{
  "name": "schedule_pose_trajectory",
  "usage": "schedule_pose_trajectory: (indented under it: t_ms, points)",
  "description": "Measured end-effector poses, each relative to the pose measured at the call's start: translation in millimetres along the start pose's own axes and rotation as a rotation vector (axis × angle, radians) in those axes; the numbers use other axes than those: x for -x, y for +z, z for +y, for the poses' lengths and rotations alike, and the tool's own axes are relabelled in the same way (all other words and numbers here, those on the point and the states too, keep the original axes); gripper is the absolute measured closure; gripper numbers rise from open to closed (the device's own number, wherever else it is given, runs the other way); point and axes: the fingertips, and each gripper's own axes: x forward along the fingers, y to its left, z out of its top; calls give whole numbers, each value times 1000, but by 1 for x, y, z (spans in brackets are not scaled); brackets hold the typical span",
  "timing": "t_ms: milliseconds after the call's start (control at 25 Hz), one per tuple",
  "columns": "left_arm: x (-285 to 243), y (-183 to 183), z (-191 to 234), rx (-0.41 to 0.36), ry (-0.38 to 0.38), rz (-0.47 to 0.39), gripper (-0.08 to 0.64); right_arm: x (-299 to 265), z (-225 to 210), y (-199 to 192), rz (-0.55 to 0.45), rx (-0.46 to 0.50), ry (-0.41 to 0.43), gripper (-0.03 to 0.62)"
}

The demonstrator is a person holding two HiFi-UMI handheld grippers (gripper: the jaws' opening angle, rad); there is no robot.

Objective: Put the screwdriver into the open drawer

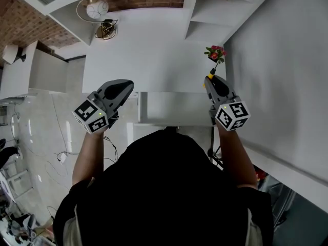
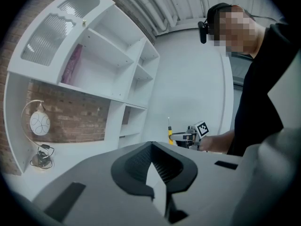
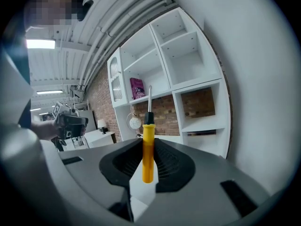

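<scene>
Seen from above, a person holds two grippers before a white tabletop [image 1: 148, 60] with an open drawer [image 1: 174, 108] pulled out beneath its front edge. The right gripper [image 3: 148, 166] pinches the yellow handle of a screwdriver [image 3: 147, 152], its metal shaft pointing away from the gripper, above the drawer's right end. The left gripper [image 2: 153, 166] has its jaws pressed together with nothing between them, just left of the drawer.

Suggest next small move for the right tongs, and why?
Probably swing the right tongs left and down over the open drawer: they're shut on the screwdriver, held upright at the drawer's right edge, not yet above it.
</scene>
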Motion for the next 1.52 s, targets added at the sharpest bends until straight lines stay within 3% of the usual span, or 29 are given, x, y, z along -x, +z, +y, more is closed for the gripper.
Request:
schedule_pose_trajectory:
  t_ms: [480, 840, 1520]
  points:
    - [-1, -14, 14, 20, 30, 20, 545, -27, -11, -62, 143, 1, 31, 509]
    - [-7, -27, 25, 44, 51, 43, 545, -50, 2, -107, 237, 48, 132, 509]
    - [-14, -56, 38, 82, 90, 54, 545, -69, 5, -194, 386, 63, 209, 509]
